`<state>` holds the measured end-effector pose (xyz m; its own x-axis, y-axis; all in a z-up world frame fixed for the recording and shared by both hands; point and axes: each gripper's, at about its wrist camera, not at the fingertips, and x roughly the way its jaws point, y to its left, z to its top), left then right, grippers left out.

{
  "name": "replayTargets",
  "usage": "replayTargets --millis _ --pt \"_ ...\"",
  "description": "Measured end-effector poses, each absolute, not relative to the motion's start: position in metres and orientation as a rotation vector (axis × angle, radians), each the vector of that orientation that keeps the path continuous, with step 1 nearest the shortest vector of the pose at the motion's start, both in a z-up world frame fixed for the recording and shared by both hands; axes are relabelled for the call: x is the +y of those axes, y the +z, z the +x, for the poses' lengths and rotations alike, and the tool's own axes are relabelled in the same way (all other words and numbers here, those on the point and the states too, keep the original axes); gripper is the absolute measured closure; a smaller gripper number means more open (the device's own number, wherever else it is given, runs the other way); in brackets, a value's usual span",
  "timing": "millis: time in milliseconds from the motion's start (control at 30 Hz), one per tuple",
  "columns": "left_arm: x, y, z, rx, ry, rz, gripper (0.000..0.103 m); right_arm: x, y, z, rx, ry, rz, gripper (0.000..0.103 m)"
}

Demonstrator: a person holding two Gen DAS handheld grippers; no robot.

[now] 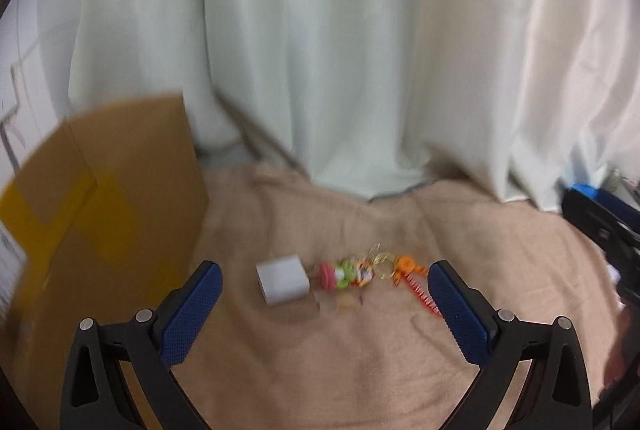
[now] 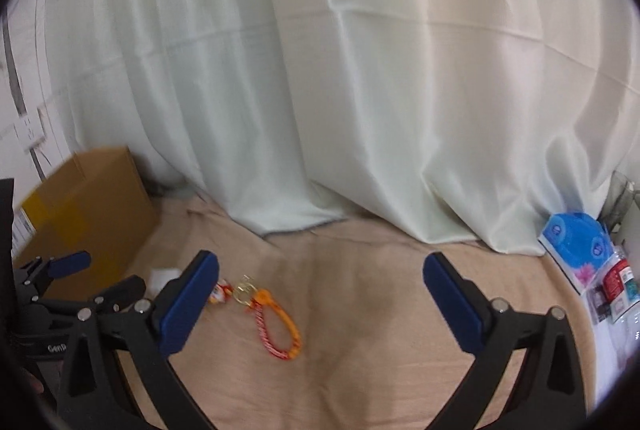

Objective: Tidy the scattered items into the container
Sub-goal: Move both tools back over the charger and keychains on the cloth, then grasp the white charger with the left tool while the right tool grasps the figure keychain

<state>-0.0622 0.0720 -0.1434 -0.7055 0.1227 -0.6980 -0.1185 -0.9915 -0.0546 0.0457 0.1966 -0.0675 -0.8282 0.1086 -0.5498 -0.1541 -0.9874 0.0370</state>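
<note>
Left gripper (image 1: 325, 284) and right gripper (image 2: 321, 276), fingers spread wide, holding nothing. White block (image 1: 283, 279) beside toy keychain (image 1: 348, 272) with orange-red strap (image 2: 278, 330), on beige cloth (image 1: 328, 370). Cardboard box (image 1: 120, 198) at left, well apart from right gripper.

Soft, even indoor light in both views, no hard shadows, just a mild sheen on the white curtain (image 2: 360, 70). Heavy fisheye bending with black vignette corners. Left wrist view is motion-smeared, especially the cardboard box (image 1: 108, 190) and keychain (image 1: 360, 272).
</note>
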Motion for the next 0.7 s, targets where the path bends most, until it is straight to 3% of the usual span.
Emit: replayTargets --millis 267,500,700 --pt "0.068 -0.206 -0.068 0.054 2.781 -1.306 0.0 0.185 -0.109 0.047 -0.058 2.875 -0.968 0.0" --pt "0.046 -0.217 -0.069 -0.033 2.824 -1.338 0.0 0.17 -0.14 0.037 -0.132 2.883 -1.103 0.0" --pt "0.04 -0.212 -0.082 -0.043 2.897 -1.238 0.0 0.169 -0.14 0.035 -0.09 2.898 -1.112 0.0"
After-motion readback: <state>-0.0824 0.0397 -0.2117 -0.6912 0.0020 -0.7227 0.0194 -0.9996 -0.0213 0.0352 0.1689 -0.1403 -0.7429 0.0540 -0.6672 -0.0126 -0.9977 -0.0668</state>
